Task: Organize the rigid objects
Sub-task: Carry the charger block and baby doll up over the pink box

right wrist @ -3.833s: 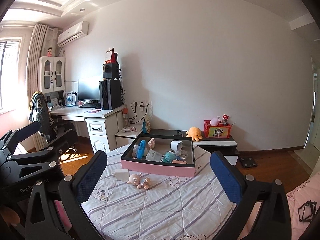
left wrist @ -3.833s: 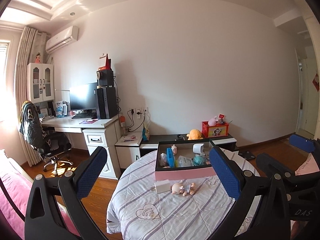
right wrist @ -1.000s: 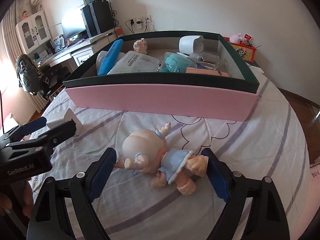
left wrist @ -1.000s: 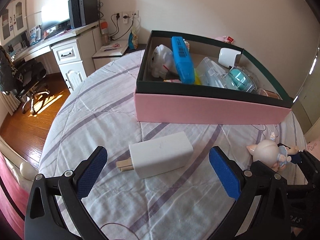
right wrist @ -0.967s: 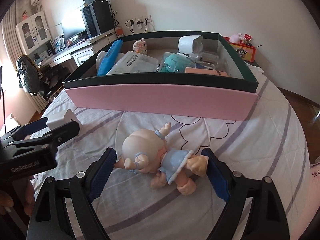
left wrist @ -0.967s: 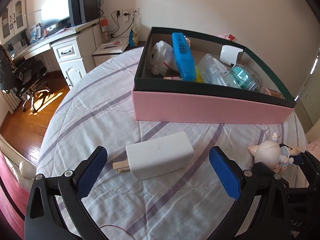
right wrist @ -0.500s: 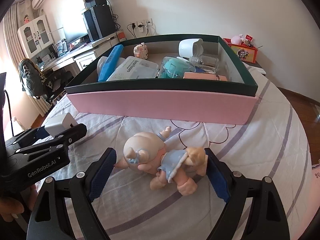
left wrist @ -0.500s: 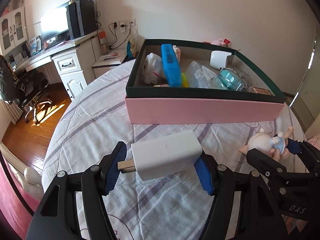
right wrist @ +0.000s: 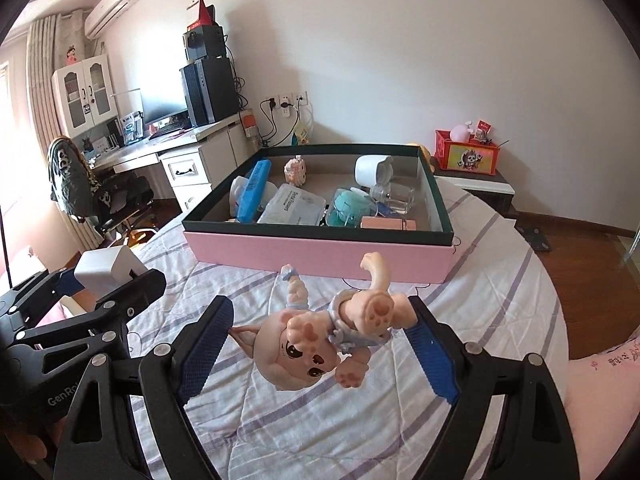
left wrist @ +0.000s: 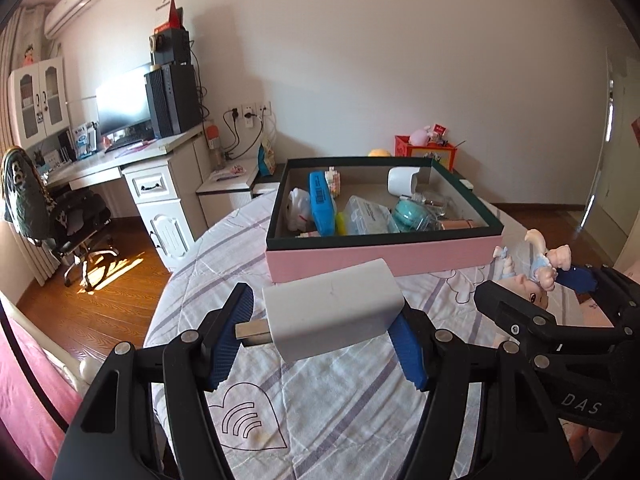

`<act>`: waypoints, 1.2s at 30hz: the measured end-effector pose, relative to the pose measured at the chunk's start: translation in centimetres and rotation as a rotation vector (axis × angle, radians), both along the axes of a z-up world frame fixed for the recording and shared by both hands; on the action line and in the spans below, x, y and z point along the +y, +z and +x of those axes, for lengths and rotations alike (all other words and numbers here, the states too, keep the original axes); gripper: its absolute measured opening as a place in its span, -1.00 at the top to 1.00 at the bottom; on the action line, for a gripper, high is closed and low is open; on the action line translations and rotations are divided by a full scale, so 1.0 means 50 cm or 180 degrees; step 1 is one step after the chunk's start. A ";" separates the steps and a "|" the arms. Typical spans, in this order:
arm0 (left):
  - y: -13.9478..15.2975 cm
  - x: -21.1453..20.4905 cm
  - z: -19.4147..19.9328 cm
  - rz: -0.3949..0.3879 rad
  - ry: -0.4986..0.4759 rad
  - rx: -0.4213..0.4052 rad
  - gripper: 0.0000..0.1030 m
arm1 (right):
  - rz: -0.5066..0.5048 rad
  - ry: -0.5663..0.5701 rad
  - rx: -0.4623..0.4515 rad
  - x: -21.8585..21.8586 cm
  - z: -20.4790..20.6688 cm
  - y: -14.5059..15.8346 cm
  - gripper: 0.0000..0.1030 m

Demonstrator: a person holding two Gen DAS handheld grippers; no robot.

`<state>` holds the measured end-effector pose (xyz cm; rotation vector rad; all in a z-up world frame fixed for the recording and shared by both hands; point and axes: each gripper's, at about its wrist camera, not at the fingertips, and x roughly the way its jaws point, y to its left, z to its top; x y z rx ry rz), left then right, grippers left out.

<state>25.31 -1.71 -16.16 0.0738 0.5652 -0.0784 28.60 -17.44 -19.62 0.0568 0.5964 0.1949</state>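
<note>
My left gripper (left wrist: 322,340) is shut on a white charger plug (left wrist: 332,316) and holds it above the striped bedspread. My right gripper (right wrist: 320,348) is shut on a small pink doll in a blue dress (right wrist: 320,336), lifted off the bed. The doll also shows in the left wrist view (left wrist: 532,276), and the charger in the right wrist view (right wrist: 106,266). Ahead of both stands the pink box with a dark green rim (left wrist: 384,256), (right wrist: 316,250), holding a blue case, a teal item, a white cup and other things.
The bed with the striped cover (right wrist: 500,300) drops off to wooden floor (left wrist: 100,300) on the left. A white desk (left wrist: 156,184) with a monitor and an office chair (left wrist: 48,216) stand at the far left. A low cabinet with a red toy box (right wrist: 472,158) is behind the pink box.
Both grippers have closed on their objects and lifted them off the bedspread. The doll has turned in the right gripper, with its feet now pointing up.
</note>
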 end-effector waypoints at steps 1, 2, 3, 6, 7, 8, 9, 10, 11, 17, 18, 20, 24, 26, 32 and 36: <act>0.012 0.001 -0.011 -0.0004 0.0004 -0.0056 -0.30 | -0.0002 -0.0006 -0.0064 0.000 -0.013 0.015 -0.69; 0.024 -0.001 -0.022 0.0004 0.0008 -0.0111 -0.30 | -0.0006 -0.0007 -0.0109 -0.001 -0.023 0.026 -0.69; 0.036 -0.001 -0.033 0.0011 0.0018 -0.0171 -0.30 | -0.0003 -0.0012 -0.0181 -0.001 -0.036 0.041 -0.69; 0.070 0.001 -0.064 0.0026 0.0066 -0.0343 -0.30 | -0.0010 -0.0020 -0.0339 0.000 -0.067 0.074 -0.69; 0.080 0.002 -0.074 0.0034 0.0088 -0.0404 -0.30 | -0.0010 -0.0022 -0.0387 0.001 -0.076 0.086 -0.69; 0.090 0.002 -0.083 0.0046 0.0106 -0.0464 -0.30 | -0.0012 -0.0019 -0.0418 0.002 -0.083 0.095 -0.69; 0.098 0.003 -0.090 0.0047 0.0125 -0.0517 -0.30 | -0.0014 -0.0026 -0.0466 0.003 -0.091 0.105 -0.69; 0.107 0.004 -0.097 0.0043 0.0142 -0.0570 -0.30 | -0.0022 -0.0031 -0.0502 0.004 -0.099 0.113 -0.69; 0.116 0.006 -0.104 0.0040 0.0159 -0.0622 -0.30 | -0.0024 -0.0032 -0.0541 0.005 -0.105 0.121 -0.69; 0.146 0.015 -0.124 0.0015 0.0192 -0.0786 -0.30 | -0.0052 -0.0056 -0.0752 0.011 -0.129 0.166 -0.69; 0.149 0.016 -0.124 0.0007 0.0192 -0.0810 -0.30 | -0.0067 -0.0065 -0.0777 0.012 -0.130 0.172 -0.69; 0.153 0.018 -0.122 -0.0003 0.0204 -0.0848 -0.30 | -0.0073 -0.0059 -0.0813 0.014 -0.131 0.178 -0.69; 0.155 0.019 -0.110 0.0000 0.0201 -0.0878 -0.30 | -0.0081 -0.0053 -0.0843 0.016 -0.122 0.187 -0.69; 0.155 0.017 -0.096 0.0014 0.0205 -0.0883 -0.30 | -0.0098 -0.0059 -0.0857 0.018 -0.123 0.187 -0.69; 0.145 0.004 -0.023 0.0032 0.0160 -0.0815 -0.30 | -0.0111 -0.0062 -0.0809 0.016 -0.068 0.186 -0.69; 0.129 -0.003 0.061 0.0031 0.0106 -0.0690 -0.30 | -0.0169 -0.0072 -0.0733 0.014 -0.002 0.176 -0.69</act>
